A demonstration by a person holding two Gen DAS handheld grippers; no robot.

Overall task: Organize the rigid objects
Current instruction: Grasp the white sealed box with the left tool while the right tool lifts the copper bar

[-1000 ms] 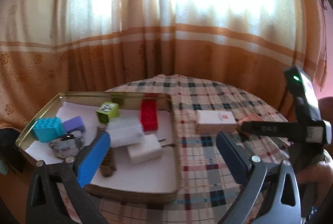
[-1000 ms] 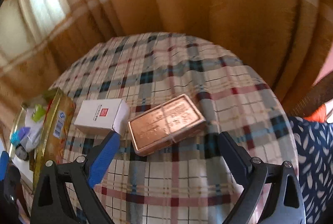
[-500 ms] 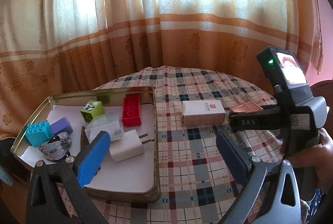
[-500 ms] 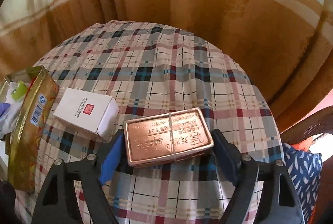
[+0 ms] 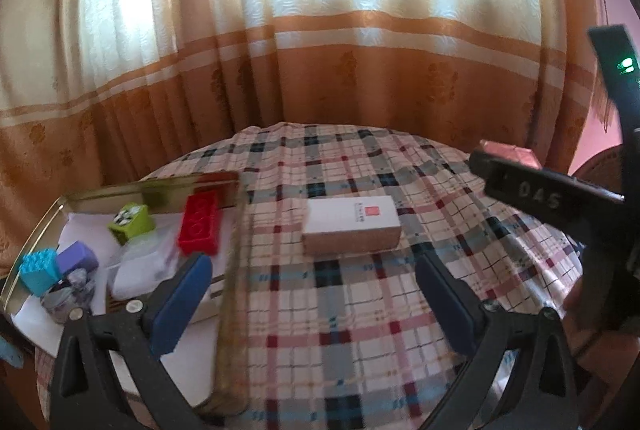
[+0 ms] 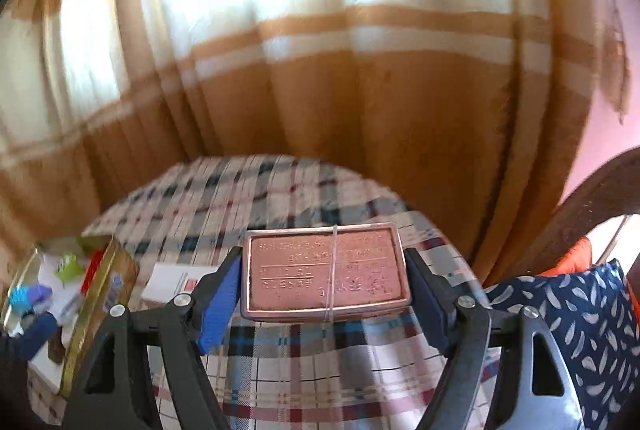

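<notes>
Two views, one round table (image 5: 360, 310) under a plaid cloth, backed from 9 to 3 o'clock by an orange-and-cream curtain (image 5: 320, 70); at 3 o'clock in the right wrist view, a dark blue cushion with pale leaf marks (image 6: 580, 310) and a curved wooden chair back (image 6: 592, 198); at 8 o'clock on the table, a gold metal tray (image 5: 230, 310) lined with white paper, holding a jumble of small pieces; beside its right wall, near the middle of the cloth, a white box with a small red square (image 5: 352, 224), lying flat and apart from both tools; at 2 o'clock in the left wrist view, right gripper (image 6: 324, 286) clamped on a copper-coloured tin (image 6: 326, 270), blue-padded fingers pressed against its two short ends, a thin band looped round the tin, embossed lid facing up, the tin carried level above the cloth; left gripper (image 5: 316, 294) spread wide with nothing between the pads, hovering low over the tray's right wall and the plaid near 6 o'clock; inside the tray, going down in size: a clear plastic container (image 5: 144, 262), a red brick (image 5: 200, 224), a turquoise studded brick (image 5: 38, 272), a lime green cube (image 5: 131, 223), a purple block (image 5: 77, 257), a crumpled silvery lump (image 5: 66, 296); further items under the left finger too hidden to name.
</notes>
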